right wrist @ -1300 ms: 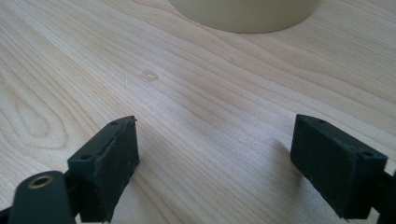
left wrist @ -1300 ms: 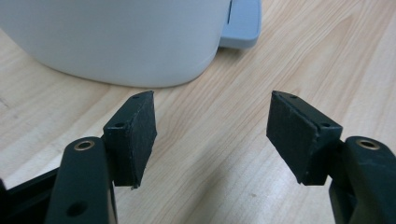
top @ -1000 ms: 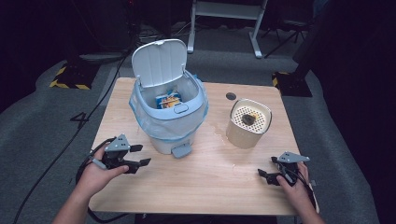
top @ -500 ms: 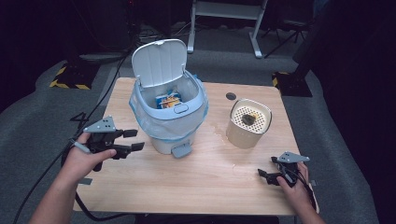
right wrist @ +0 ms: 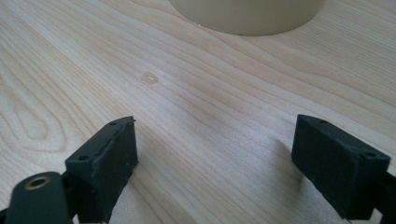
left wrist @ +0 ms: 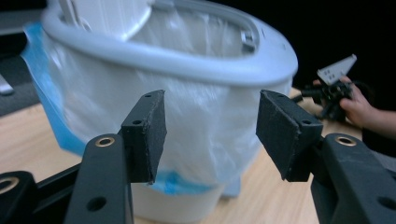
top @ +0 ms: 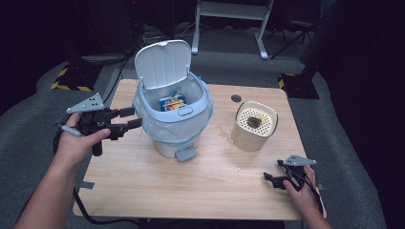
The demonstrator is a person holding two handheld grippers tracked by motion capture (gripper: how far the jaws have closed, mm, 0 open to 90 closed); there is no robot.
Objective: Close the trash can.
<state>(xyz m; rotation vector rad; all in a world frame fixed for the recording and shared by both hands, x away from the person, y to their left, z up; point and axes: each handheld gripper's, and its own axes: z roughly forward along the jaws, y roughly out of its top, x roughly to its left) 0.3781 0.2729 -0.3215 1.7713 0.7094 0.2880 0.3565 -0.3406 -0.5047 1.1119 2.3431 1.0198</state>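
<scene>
On a pale wooden table (top: 200,186) ringed by grey carpet and a dark room, I am working with a gripper in each hand. At the table's ten o'clock is standing a pedal bin (top: 173,125), its lid (top: 162,63) tipped up and a clear-and-blue liner (left wrist: 205,121) folded over its rim; a cream canister (top: 253,126) is sitting at two o'clock. The bin is lying at three o'clock from my left gripper (top: 134,117), just beside its tips. My jaws there have just been closing, yet they are still standing well apart with nothing between the pads, the liner only showing beyond them. My left forearm is reaching in from seven o'clock, hand raised, the gripper pointing level. My right gripper (top: 268,179) is resting low at five o'clock, jaws spread wide over bare wood, gripping nothing.
</scene>
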